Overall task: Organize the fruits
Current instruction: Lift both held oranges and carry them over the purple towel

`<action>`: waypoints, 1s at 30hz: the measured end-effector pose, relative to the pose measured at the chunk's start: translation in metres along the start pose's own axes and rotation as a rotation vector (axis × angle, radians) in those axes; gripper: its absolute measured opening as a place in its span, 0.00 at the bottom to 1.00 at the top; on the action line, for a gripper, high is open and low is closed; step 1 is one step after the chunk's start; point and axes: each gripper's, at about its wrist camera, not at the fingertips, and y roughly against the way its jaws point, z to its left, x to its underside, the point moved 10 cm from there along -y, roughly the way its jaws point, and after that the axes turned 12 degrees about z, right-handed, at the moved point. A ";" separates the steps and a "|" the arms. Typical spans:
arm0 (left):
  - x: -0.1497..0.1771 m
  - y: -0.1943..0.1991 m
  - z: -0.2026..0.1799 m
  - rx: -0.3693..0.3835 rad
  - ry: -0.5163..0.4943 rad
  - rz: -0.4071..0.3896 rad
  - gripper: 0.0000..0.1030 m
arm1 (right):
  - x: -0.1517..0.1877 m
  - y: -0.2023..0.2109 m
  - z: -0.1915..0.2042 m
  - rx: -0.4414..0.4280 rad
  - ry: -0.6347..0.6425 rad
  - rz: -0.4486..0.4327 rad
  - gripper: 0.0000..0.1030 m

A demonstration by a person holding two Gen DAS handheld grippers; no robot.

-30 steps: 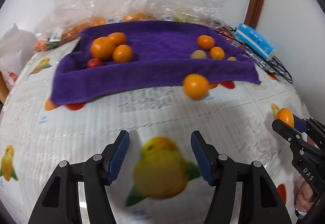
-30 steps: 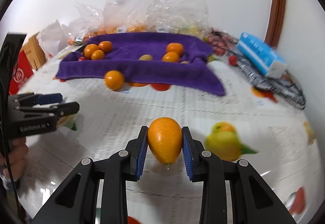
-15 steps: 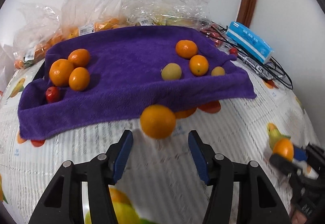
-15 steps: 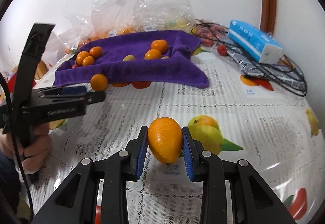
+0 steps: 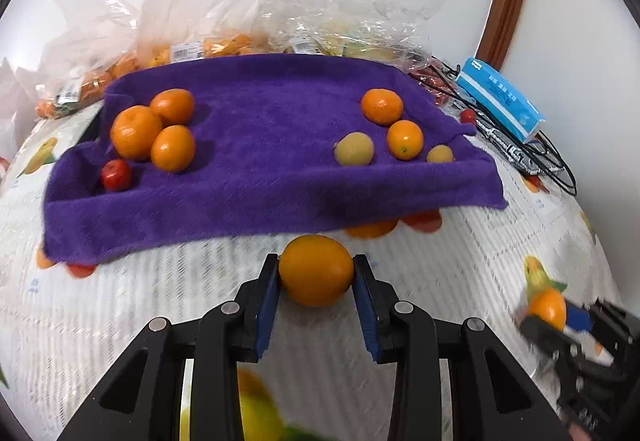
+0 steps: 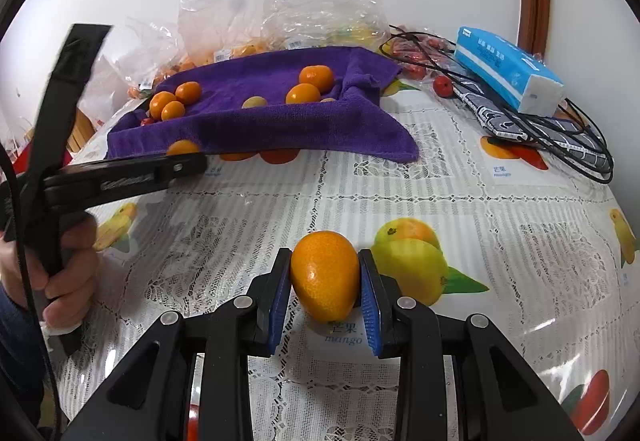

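Orange (image 5: 315, 270) sits clamped between left claw's (image 5: 316, 295) blue pads.

The purple towel (image 5: 260, 169) looked plush and matt. The tablecloth (image 6: 460, 209) was glossy plastic with a lace pattern. Clear bags (image 5: 280, 1) were crinkled, shiny film.

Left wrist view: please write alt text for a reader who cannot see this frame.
The left gripper is closed on a round orange fruit just in front of a purple towel on a fruit-print tablecloth. The towel holds three oranges and a small red fruit at left, and five orange and yellowish fruits at right. The right gripper, holding another orange fruit, shows at lower right.
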 end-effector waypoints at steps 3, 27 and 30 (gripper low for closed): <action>0.010 0.009 0.014 0.005 0.025 0.004 0.33 | 0.000 0.001 0.001 0.045 0.015 -0.005 0.31; 0.061 0.041 0.115 -0.066 0.199 -0.030 0.33 | 0.002 0.001 0.059 0.058 0.022 -0.037 0.31; 0.062 0.042 0.116 -0.055 0.205 -0.033 0.33 | 0.003 0.000 0.060 0.055 0.026 -0.034 0.31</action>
